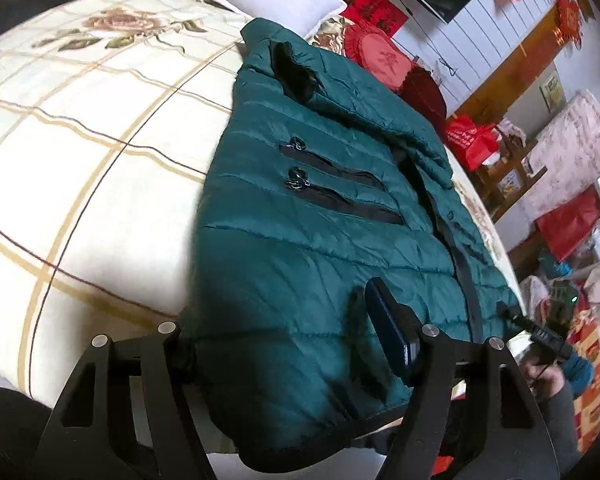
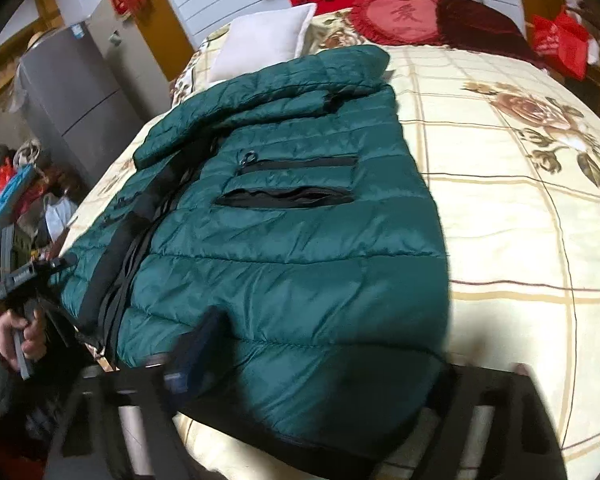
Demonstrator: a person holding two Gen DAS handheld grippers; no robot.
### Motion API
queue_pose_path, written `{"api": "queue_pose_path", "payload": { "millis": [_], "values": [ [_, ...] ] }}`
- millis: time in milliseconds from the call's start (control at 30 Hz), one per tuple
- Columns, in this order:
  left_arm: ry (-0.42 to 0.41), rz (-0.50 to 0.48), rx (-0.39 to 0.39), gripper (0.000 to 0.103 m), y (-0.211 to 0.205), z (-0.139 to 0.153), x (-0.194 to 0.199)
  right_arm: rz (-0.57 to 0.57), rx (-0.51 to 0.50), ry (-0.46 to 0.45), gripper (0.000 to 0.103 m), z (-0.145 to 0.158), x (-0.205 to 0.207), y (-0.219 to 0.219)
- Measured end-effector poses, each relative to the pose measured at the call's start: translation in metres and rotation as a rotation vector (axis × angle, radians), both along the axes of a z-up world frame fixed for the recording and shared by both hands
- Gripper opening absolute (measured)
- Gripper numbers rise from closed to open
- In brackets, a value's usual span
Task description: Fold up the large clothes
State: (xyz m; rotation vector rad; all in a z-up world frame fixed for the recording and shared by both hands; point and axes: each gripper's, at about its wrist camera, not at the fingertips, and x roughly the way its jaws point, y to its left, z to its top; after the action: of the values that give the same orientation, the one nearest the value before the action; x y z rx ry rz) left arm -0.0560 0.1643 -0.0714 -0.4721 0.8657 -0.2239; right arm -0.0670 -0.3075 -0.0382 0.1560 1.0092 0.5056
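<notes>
Left gripper [image 1: 296,344] spread wide over the jacket's [image 1: 320,220] hem at lower frame; right gripper [image 2: 320,364] likewise apart at the same hem; jacket's long axis runs away toward the pillow [image 2: 264,40] along the bed [image 2: 500,200].

The jacket [image 1: 320,208] lies flat on the bed [image 1: 80,160], collar toward 12 o'clock. The left gripper [image 1: 296,356] stands spread wide over its hem at 6 o'clock. A pillow [image 1: 276,0] lies beyond the collar.
</notes>
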Motion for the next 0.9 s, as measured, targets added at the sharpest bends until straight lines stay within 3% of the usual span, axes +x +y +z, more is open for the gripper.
{"api": "queue_pose_path", "payload": {
  "millis": [100, 400, 500, 633, 767, 800, 833, 900],
  "values": [
    [-0.022, 0.008, 0.042, 0.07, -0.007, 0.0, -0.002, -0.022, 0.011, 0.005, 0.054, -0.001, 0.0, -0.002],
    [-0.009, -0.009, 0.075, 0.073, -0.014, 0.001, 0.001, -0.086, 0.108, -0.017, 0.057, -0.006, -0.001, -0.011],
    [-0.01, 0.0, 0.114, 0.073, -0.019, 0.001, -0.001, -0.092, 0.096, -0.028, 0.06, -0.006, -0.003, -0.007],
    [-0.021, -0.013, 0.114, 0.081, -0.022, 0.0, -0.004, -0.061, 0.078, -0.033, 0.075, -0.004, -0.005, 0.001],
    [-0.034, -0.026, 0.093, 0.079, -0.018, 0.0, -0.006, -0.03, -0.014, -0.059, 0.071, -0.002, -0.008, 0.015],
    [-0.024, -0.009, 0.102, 0.048, -0.016, 0.0, -0.005, -0.022, 0.0, -0.057, 0.057, -0.002, -0.009, 0.014],
    [-0.001, 0.007, 0.129, 0.031, -0.016, -0.001, -0.004, -0.017, 0.012, -0.064, 0.044, 0.0, -0.01, 0.014],
    [0.007, 0.008, 0.132, 0.017, -0.014, 0.001, -0.005, -0.032, 0.003, -0.082, 0.03, 0.005, -0.013, 0.011]
  ]
}}
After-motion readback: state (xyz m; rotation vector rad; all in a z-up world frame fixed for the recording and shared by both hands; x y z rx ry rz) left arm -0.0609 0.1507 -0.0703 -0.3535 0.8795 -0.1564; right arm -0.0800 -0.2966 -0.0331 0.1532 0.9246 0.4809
